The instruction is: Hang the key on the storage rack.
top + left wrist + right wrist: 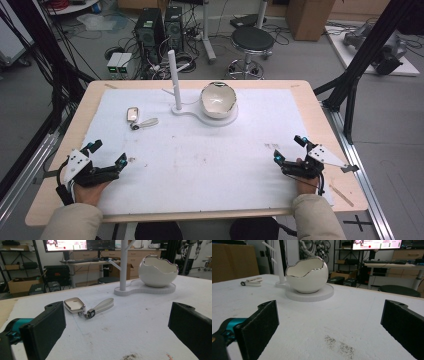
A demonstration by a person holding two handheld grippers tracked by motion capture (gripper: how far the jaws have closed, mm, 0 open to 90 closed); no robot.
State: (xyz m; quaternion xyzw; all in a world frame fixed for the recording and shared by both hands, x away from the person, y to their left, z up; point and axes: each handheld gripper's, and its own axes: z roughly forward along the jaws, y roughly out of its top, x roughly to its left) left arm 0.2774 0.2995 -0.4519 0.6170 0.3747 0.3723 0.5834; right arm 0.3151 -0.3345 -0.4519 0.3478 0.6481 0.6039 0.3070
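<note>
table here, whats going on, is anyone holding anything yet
Nothing is held yet. A person rests the left gripper and the right gripper on the near corners of the white mat, both open and empty. A key fob with a strap lies ahead of the left one, beside a stand with an eggshell-shaped bowl.

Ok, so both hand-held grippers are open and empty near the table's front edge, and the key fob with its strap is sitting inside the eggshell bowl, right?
Not quite. The key fob lies flat on the white mat, left of the stand's post, apart from the eggshell bowl; the high view and left gripper view show it. The rest holds: the left hand-held gripper and right hand-held gripper are open and empty near the front edge.
</note>
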